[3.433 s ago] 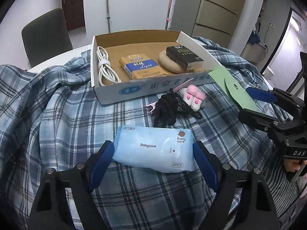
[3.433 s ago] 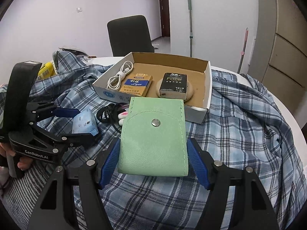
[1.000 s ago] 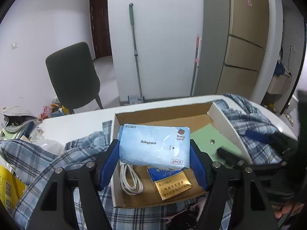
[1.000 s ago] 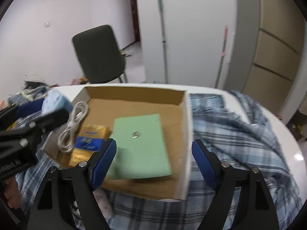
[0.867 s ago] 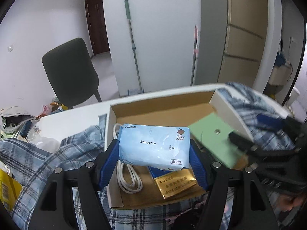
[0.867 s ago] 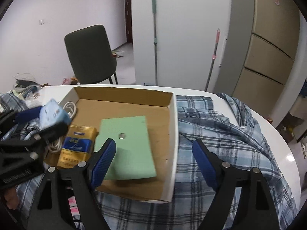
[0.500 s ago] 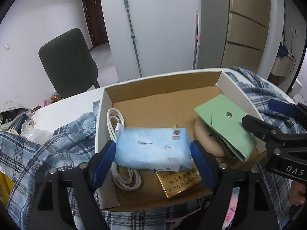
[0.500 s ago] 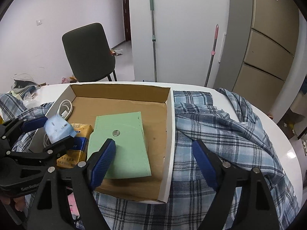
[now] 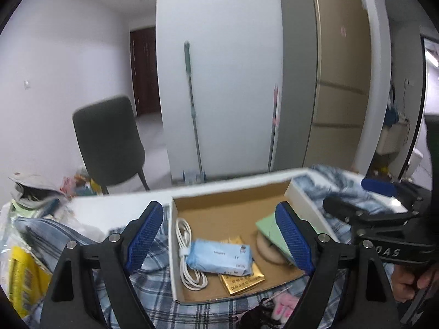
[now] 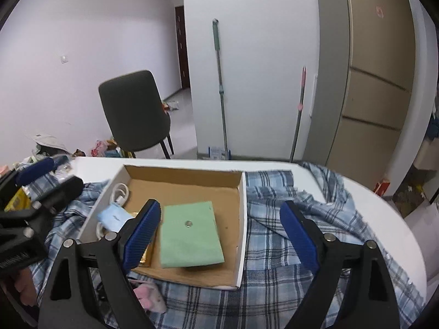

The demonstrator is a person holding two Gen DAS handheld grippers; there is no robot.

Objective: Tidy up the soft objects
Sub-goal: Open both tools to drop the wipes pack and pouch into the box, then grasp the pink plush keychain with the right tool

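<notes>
The open cardboard box [image 9: 304, 200] [image 10: 241, 219] sits on a plaid cloth. In it lie the blue wipes pack [image 9: 219, 256] [image 10: 114, 215], the green pouch [image 10: 189, 233] [image 9: 270, 229], a white cable [image 9: 189, 257], a gold packet [image 9: 242, 278] and a beige pad [image 9: 267, 249]. My left gripper [image 9: 219, 235] is open and empty above the box. My right gripper [image 10: 222, 230] is open and empty above the pouch. Pink socks [image 9: 282, 305] [image 10: 151, 296] and a black item [image 9: 258, 315] lie in front of the box.
The plaid cloth [image 10: 301, 246] covers a white round table [image 10: 384, 205]. A dark chair [image 10: 134, 109] stands behind the table. Mops [image 10: 219, 87] lean on the wall. Clutter and a yellow bag [image 9: 22, 274] lie at the left.
My left gripper opened and let the wipes pack drop into the box, then lifted back. My right gripper, having let go of the green pouch, also rose away from the box.
</notes>
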